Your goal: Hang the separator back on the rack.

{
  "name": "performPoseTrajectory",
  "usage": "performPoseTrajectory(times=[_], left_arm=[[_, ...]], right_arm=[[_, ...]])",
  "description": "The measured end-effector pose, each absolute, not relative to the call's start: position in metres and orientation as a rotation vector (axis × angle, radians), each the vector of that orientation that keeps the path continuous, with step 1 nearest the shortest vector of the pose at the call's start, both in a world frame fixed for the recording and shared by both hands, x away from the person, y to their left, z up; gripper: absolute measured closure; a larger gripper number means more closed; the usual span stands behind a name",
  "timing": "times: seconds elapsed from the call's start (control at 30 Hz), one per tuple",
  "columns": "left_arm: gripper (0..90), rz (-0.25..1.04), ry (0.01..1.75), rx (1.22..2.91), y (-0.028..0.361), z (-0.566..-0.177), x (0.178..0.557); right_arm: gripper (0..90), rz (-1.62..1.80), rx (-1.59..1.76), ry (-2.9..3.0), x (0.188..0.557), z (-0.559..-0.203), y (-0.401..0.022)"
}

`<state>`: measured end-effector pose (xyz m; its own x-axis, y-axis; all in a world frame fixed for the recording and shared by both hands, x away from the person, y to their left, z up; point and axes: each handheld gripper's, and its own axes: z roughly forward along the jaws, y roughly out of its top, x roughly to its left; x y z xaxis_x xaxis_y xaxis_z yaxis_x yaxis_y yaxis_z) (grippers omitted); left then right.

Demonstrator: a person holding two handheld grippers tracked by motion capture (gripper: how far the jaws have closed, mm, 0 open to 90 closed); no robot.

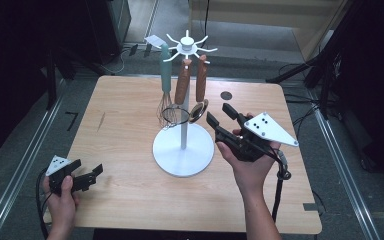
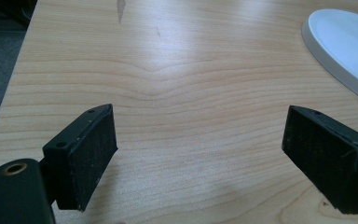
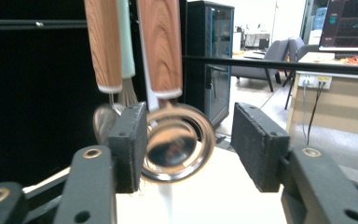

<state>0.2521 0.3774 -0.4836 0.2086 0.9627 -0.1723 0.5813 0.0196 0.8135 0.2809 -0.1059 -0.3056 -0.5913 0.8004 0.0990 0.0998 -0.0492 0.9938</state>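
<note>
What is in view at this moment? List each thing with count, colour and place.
Table: one, light wood, centre.
Utensil stand: one, white, round base mid-table, hooks on top.
Whisk: one, pale green handle, hanging at left.
Wooden-handled utensils: two, brown handles, metal heads, hanging beside the whisk.
Dark round mark: one, far side of the table.
Left gripper: one, black, open, near left table edge.
Right gripper: one, black, open, close by the hanging metal heads.

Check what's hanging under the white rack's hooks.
Under the rack: a green-handled whisk and two wooden-handled utensils, a strainer and a ladle. The pole covers part of the strainer's ring.
</note>
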Motion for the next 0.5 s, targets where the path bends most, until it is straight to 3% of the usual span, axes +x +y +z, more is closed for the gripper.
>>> performPoseTrajectory(times=[0.23, 0.5], left_arm=[[9.8, 0.594, 1.469, 1.665, 0.377, -0.484, 0.252], [9.1, 0.598, 1.466, 1.664, 0.376, -0.484, 0.252]], right_arm=[[33.4, 1.630, 0.997, 1.723, 0.280, -0.328, -0.115], [30.0, 1.574, 1.068, 1.741, 0.278, -0.363, -0.129]])
